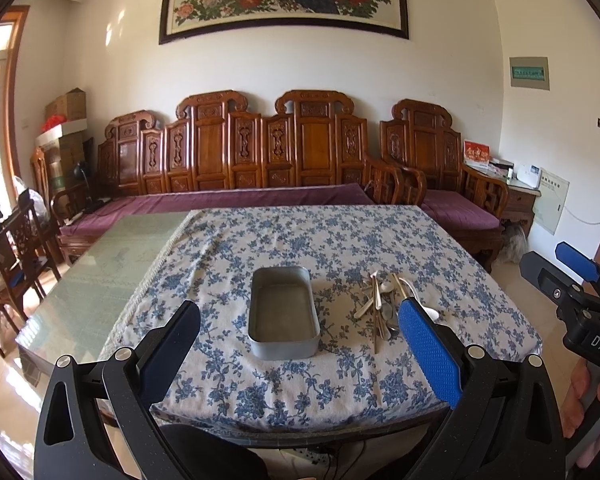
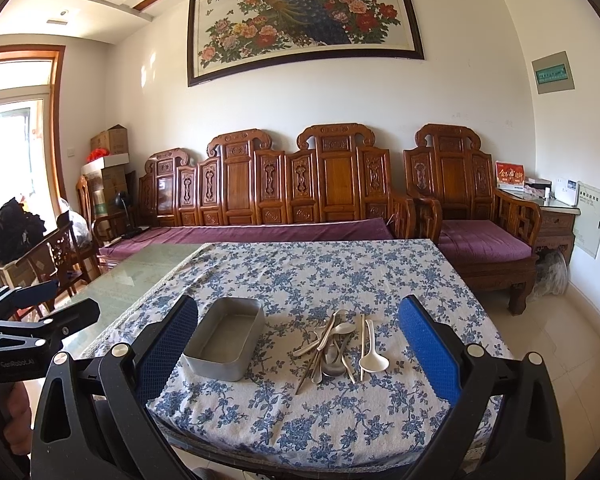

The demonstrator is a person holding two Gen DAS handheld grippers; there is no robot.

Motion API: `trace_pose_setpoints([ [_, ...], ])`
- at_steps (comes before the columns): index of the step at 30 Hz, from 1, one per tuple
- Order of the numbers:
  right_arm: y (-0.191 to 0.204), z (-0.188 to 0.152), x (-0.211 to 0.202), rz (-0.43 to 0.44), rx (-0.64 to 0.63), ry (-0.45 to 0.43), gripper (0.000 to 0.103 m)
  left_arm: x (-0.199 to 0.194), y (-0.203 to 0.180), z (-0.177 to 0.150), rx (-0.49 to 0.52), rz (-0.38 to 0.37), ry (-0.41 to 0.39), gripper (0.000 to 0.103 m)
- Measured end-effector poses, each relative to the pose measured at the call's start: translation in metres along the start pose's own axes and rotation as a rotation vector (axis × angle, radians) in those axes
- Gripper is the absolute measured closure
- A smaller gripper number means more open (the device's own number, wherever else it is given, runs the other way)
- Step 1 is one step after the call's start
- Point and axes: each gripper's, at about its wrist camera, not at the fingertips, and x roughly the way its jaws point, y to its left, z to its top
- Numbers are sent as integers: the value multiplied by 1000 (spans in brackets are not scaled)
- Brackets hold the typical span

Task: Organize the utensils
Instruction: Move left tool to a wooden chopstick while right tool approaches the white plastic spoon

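An empty grey metal tin (image 1: 283, 312) (image 2: 225, 338) sits on the blue floral tablecloth (image 1: 332, 240) (image 2: 340, 268). To its right lies a pile of utensils (image 1: 382, 306) (image 2: 334, 346): metal spoons, chopsticks and a white ceramic spoon (image 2: 373, 356). My left gripper (image 1: 296, 350) is open and empty, held above the table's near edge in front of the tin. My right gripper (image 2: 298, 350) is open and empty, held near the front edge facing the pile. Each gripper also shows at the side of the other's view, the right (image 1: 568, 276) and the left (image 2: 40, 312).
The table (image 1: 112, 264) has a bare glass-topped part left of the cloth. A carved wooden sofa (image 1: 236, 160) with purple cushions stands behind it, an armchair (image 2: 472, 216) at the right, wooden chairs (image 2: 56, 256) at the left.
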Motion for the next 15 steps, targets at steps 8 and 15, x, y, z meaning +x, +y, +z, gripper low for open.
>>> trace_pose_setpoints([
  [8, -19, -15, 36, -11, 8, 54, 3, 36, -10, -2, 59, -39, 56, 7],
  [15, -40, -32, 80, -21, 0, 111, 16, 81, -19, -4, 88, -93, 120, 7],
])
